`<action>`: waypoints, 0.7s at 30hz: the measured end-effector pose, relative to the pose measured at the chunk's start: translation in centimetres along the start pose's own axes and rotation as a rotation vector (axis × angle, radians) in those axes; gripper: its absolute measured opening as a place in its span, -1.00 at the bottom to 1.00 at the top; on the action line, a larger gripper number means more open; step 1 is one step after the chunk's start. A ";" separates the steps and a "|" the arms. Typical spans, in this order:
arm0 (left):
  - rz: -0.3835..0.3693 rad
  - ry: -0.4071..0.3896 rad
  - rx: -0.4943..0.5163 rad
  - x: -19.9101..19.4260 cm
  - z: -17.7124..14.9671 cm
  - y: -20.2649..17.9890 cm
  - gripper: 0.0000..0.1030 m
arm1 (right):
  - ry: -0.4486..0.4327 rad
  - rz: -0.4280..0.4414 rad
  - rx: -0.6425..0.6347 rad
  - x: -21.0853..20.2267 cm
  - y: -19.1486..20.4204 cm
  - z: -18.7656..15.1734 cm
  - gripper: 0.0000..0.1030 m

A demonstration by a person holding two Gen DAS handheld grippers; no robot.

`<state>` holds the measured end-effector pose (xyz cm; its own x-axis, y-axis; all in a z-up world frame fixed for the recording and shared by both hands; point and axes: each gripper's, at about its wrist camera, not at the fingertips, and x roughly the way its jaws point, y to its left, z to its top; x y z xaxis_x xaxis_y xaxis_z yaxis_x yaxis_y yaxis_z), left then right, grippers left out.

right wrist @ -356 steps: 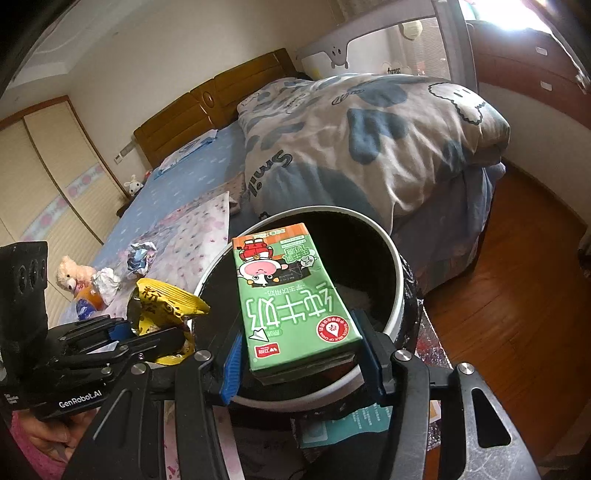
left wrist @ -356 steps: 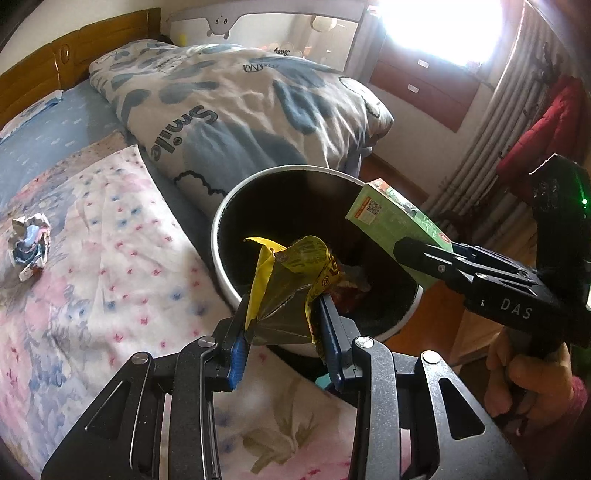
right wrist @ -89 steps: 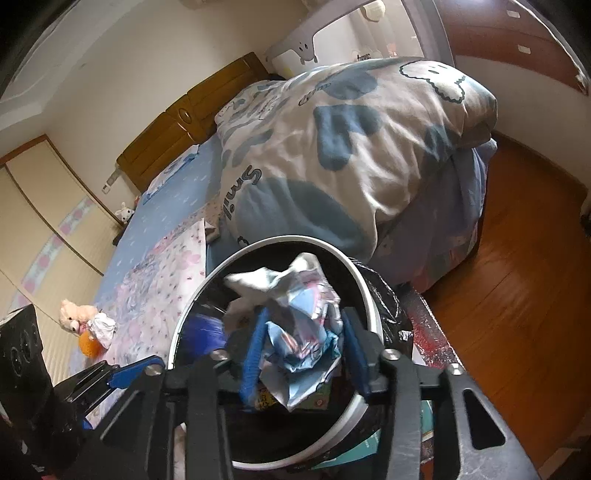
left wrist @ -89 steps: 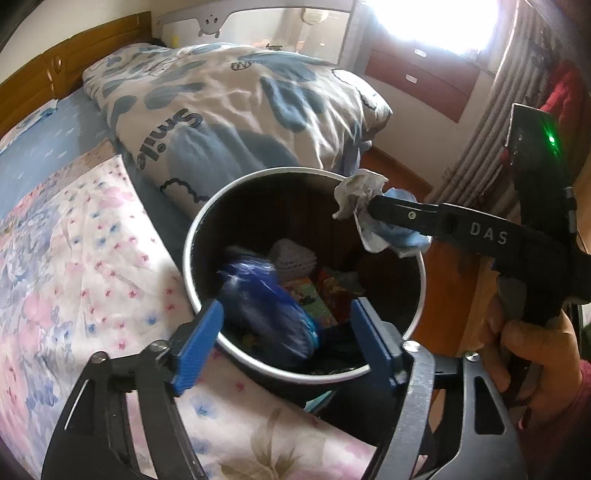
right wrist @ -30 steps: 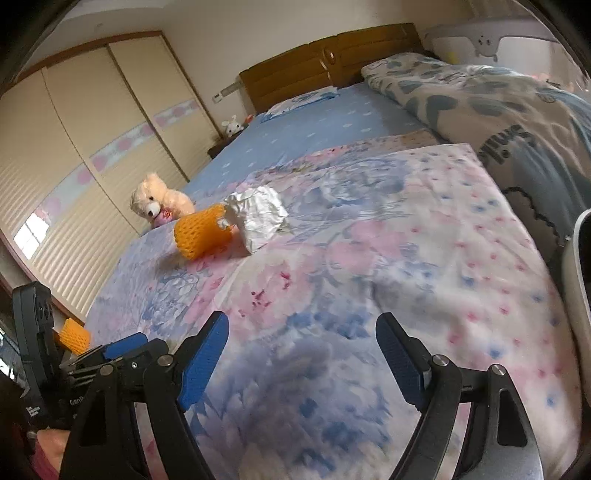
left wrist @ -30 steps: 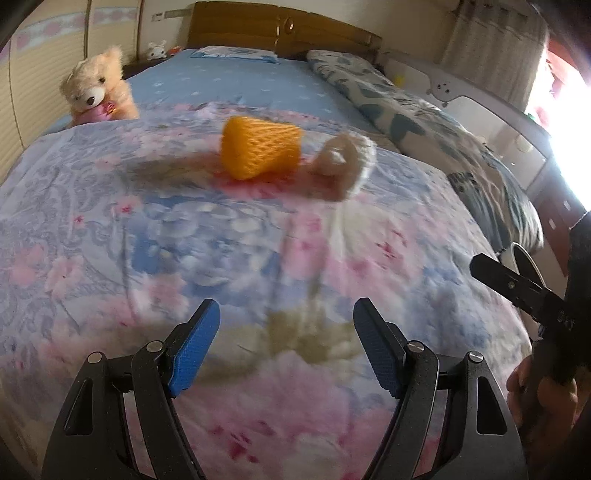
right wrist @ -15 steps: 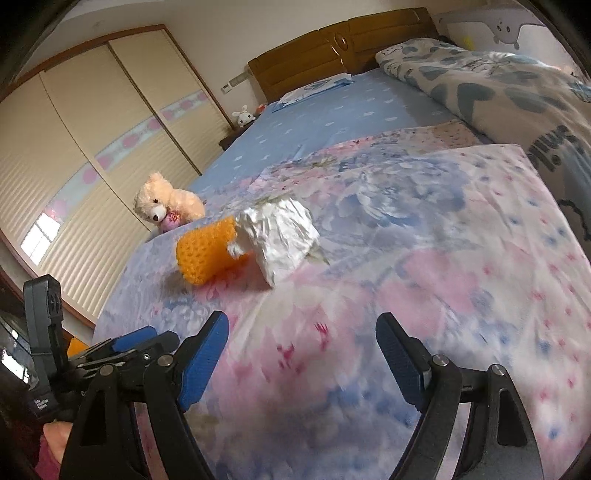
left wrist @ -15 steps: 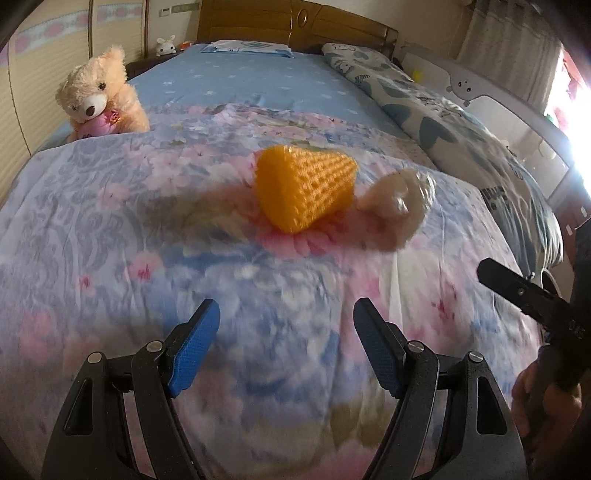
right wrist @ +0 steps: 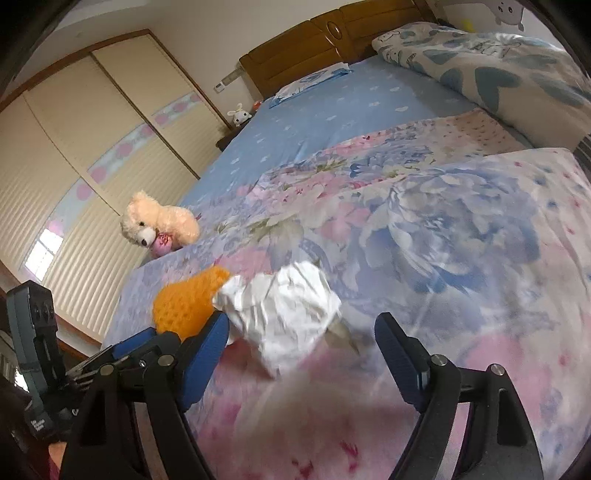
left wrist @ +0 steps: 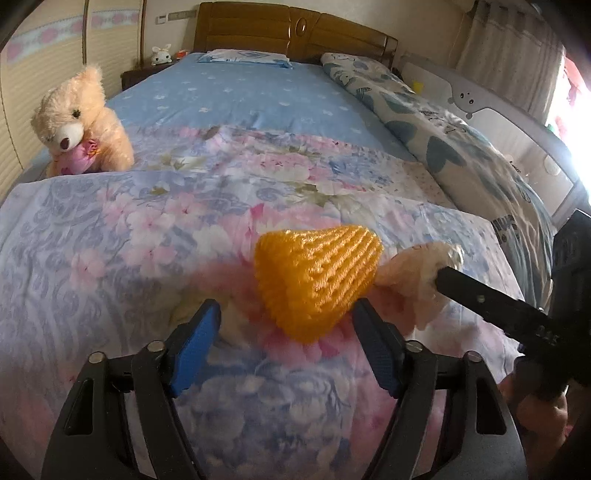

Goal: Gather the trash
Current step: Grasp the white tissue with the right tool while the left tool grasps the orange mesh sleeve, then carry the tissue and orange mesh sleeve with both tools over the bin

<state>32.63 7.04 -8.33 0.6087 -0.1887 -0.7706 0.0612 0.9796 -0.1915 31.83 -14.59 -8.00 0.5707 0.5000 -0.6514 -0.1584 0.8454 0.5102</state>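
An orange foam fruit net (left wrist: pixel 317 280) lies on the floral quilt (left wrist: pixel 147 229), just ahead of my open left gripper (left wrist: pixel 286 347) and between its blue pads. A crumpled white paper ball (right wrist: pixel 284 314) lies right beside it; it also shows in the left wrist view (left wrist: pixel 417 269). My open right gripper (right wrist: pixel 301 354) is close in front of the paper ball, its pads on either side. The orange net (right wrist: pixel 188 302) shows at the right gripper's left, with the left gripper (right wrist: pixel 133 350) by it. The right gripper's finger (left wrist: pixel 491 306) reaches the paper from the right.
A cream teddy bear (left wrist: pixel 77 125) sits at the quilt's far left edge. A blue sheet and pillow (left wrist: pixel 243 57) lie toward the wooden headboard (left wrist: pixel 295 33). A rolled duvet (left wrist: pixel 461 147) runs along the right side. Wardrobe doors (right wrist: pixel 74 166) stand at the left.
Both grippers have moved closer to the orange net and the paper ball, which now sit between their open pads. Both stay open.
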 end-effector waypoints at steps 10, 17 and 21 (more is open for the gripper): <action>-0.043 0.022 0.034 0.1 -0.8 -1.6 -0.74 | 0.001 0.037 -0.002 -0.2 0.0 -0.4 -0.68; -0.057 0.014 0.019 -2.6 -3.3 -2.3 -0.75 | -0.018 0.061 0.015 -4.0 -0.8 -2.4 -0.68; -0.079 0.017 0.013 -4.4 -5.3 -3.3 -0.75 | -0.024 0.060 0.009 -6.5 -1.1 -3.9 -0.68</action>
<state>25.57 4.23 -7.49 0.5879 -0.2663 -0.7639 0.1190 0.9625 -0.2440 25.10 -18.07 -6.53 0.5797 0.5451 -0.6056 -0.1858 0.8121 0.5532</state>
